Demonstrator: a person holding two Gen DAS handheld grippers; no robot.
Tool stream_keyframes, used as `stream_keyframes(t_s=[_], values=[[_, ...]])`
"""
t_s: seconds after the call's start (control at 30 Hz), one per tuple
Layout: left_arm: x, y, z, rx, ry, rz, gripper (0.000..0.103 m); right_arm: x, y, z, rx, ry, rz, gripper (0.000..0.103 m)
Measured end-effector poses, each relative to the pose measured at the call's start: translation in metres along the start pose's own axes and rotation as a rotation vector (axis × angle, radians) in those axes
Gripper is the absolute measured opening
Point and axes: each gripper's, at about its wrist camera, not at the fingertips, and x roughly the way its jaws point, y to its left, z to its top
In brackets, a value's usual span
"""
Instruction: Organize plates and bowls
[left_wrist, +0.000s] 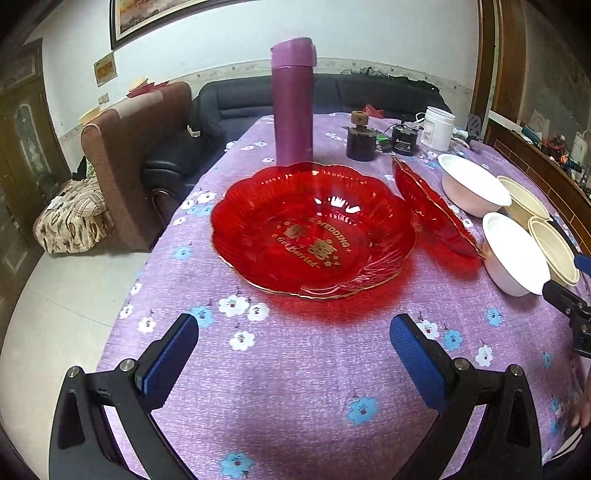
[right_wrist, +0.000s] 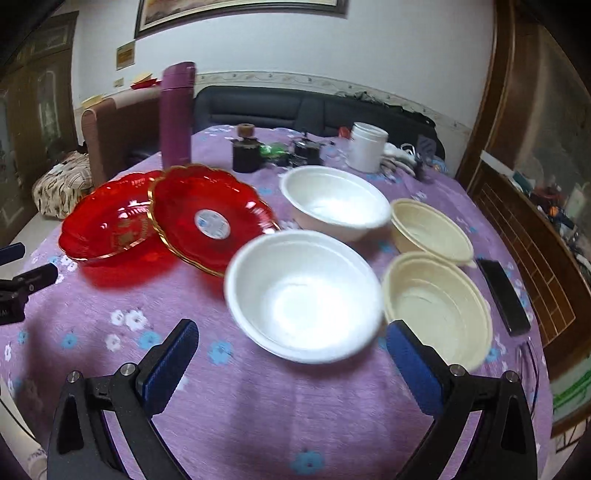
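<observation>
A red scalloped plate (left_wrist: 314, 232) lies flat on the purple flowered tablecloth in front of my open, empty left gripper (left_wrist: 295, 336). A second red plate (left_wrist: 436, 214) leans tilted against its right rim; in the right wrist view it (right_wrist: 210, 221) overlaps the flat plate (right_wrist: 103, 221). Two white foam bowls (right_wrist: 306, 291) (right_wrist: 336, 201) and two cream bowls (right_wrist: 437, 306) (right_wrist: 430, 230) stand to the right. My right gripper (right_wrist: 291, 343) is open and empty just in front of the near white bowl.
A tall purple flask (left_wrist: 293, 103) stands behind the red plates. A dark jar (left_wrist: 361, 138), a black can (left_wrist: 404, 140) and a white jar (left_wrist: 438, 127) stand at the table's far end. A black phone (right_wrist: 504, 295) lies at the right edge. Sofa and chair stand beyond the table.
</observation>
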Motion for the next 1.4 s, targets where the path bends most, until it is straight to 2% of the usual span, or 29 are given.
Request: stream_keyframes(t_s=[0.4,0.57,0.8,0.83,0.93,1.1,1.2,1.4], values=[[0.0,0.02,0.007,-0.01,-0.016,0.01,0.103,0.003,0.05,0.018,-0.113,-0.016,0.014,0.102],[0.004,0.023,0.013,0.005,-0.016,0.011,0.103,0.013,0.063,0.025,-0.109,0.028,0.095,0.087],[0.013,0.032,0.028,0.005,-0.014,-0.001,0.103,0.028,0.055,0.037,0.051,0.143,0.354,0.059],[0.014,0.034,0.031,0.003,-0.015,-0.003,0.103,0.031,0.05,0.041,0.096,0.165,0.414,0.057],[0.02,0.043,0.041,-0.013,-0.006,-0.008,0.103,0.034,0.045,0.047,0.166,0.196,0.5,0.049],[0.032,0.056,0.057,-0.044,0.019,-0.039,0.1,0.036,0.042,0.054,0.245,0.218,0.57,0.047],[0.042,0.059,0.067,-0.043,0.043,-0.049,0.094,0.039,0.043,0.058,0.299,0.231,0.601,0.038],[0.073,0.076,0.092,-0.079,0.095,-0.067,0.093,0.054,0.046,0.061,0.41,0.254,0.62,0.038]])
